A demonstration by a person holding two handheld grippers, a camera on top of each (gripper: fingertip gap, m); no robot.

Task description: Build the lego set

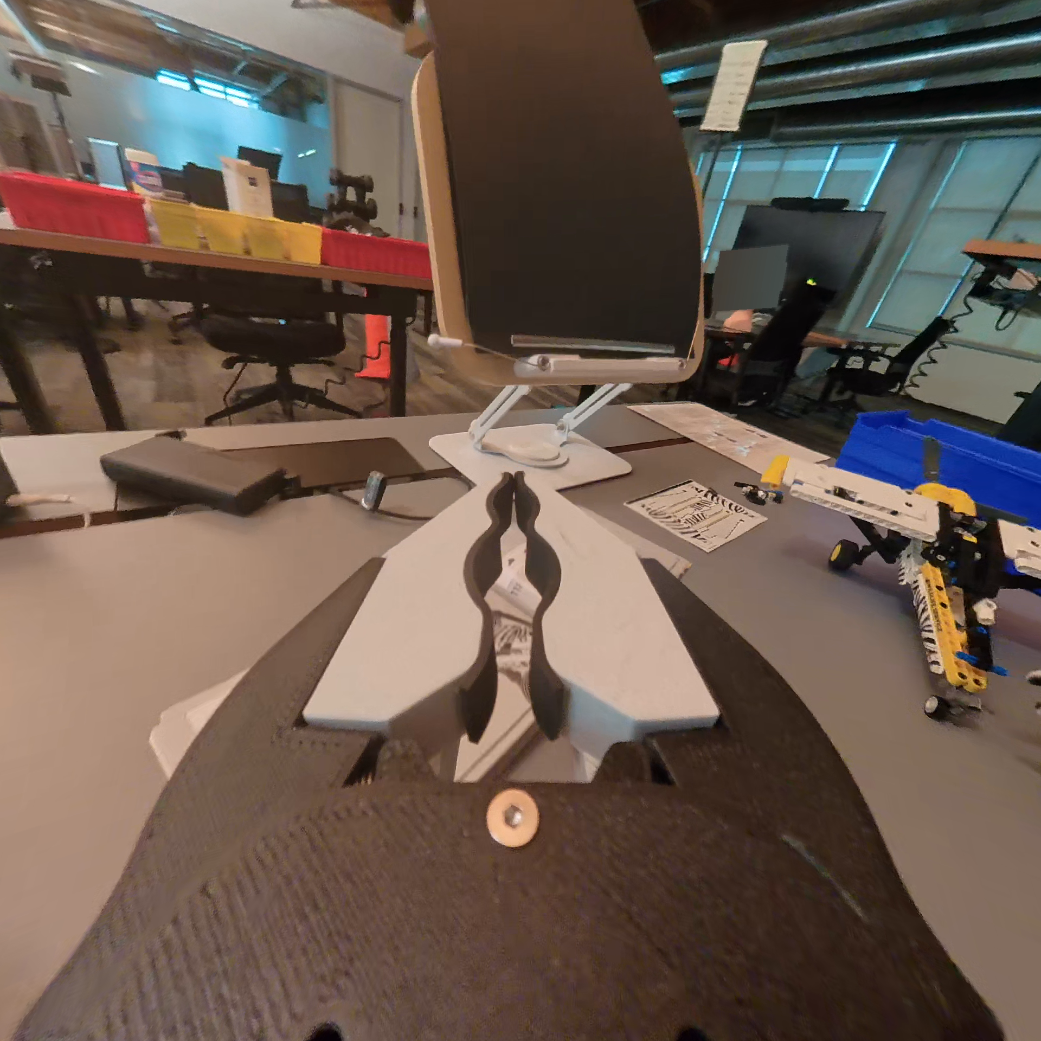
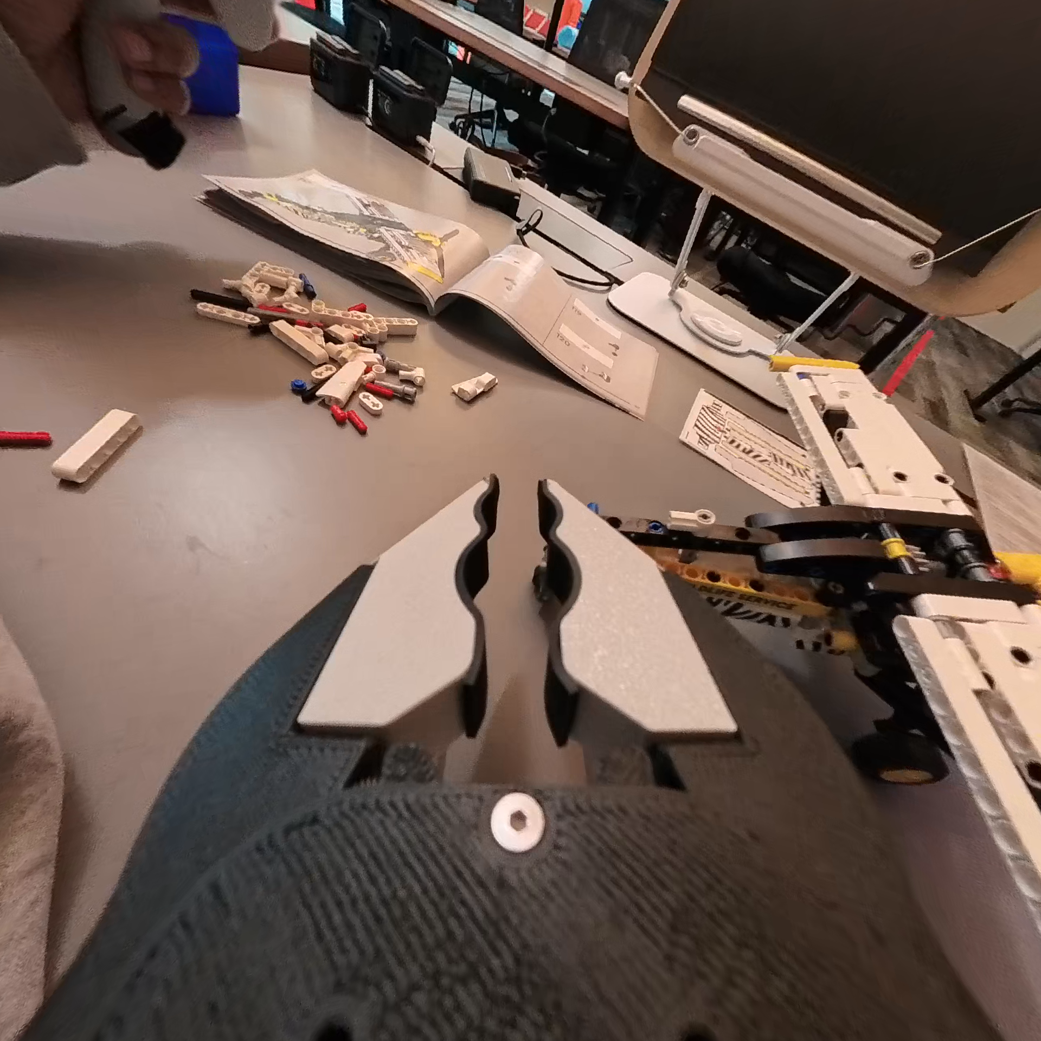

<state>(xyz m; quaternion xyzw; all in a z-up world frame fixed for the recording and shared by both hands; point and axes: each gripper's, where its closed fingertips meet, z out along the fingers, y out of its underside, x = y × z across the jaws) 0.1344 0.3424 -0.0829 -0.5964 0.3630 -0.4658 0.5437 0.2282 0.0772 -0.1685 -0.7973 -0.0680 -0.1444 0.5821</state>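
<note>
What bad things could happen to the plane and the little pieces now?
The right hand-held gripper, slightly open and empty, hovers right beside the half-built lego plane; a bump might knock it apart. The loose lego pieces lie scattered on the table, so a sweep could push some off.

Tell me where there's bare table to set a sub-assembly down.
Free: the stretch ahead of the right gripper, bordered by the loose white beam, the parts pile and the sticker sheet. Crowded: around the model and open manual.
</note>
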